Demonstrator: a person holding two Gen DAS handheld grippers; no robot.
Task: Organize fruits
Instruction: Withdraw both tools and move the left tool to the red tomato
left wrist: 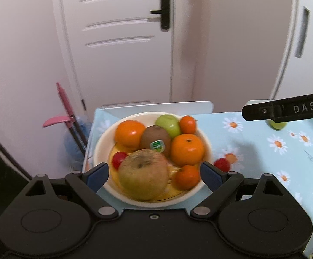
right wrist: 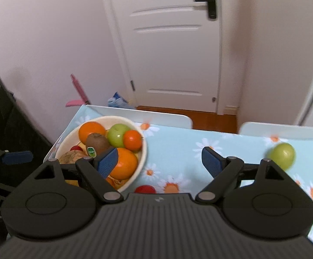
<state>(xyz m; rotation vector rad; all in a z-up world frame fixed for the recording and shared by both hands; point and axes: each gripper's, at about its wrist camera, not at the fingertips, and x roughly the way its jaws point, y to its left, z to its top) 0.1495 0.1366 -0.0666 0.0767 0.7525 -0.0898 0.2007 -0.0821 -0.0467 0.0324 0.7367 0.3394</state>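
A cream bowl [left wrist: 143,114] [right wrist: 113,118] sits at the table's left end. It holds two oranges, a stickered kiwi [left wrist: 155,140], a green apple [left wrist: 169,124], two tangerines, a small red fruit and a big yellow-brown apple [left wrist: 143,174]. My left gripper [left wrist: 154,176] is open over the bowl's near side, its pads clear of the big apple. My right gripper [right wrist: 159,159] is open and empty above the cloth, right of the bowl. A second green apple [right wrist: 283,155] lies loose at the far right. Another small red fruit [left wrist: 222,164] [right wrist: 145,188] rests beside the bowl.
The table wears a light blue daisy cloth [left wrist: 264,151]. Two white chair backs [right wrist: 139,115] [right wrist: 286,129] stand along its far edge. A pink broom and dustpan [left wrist: 63,108] lean by the wall left of the table, in front of a white door [left wrist: 117,43].
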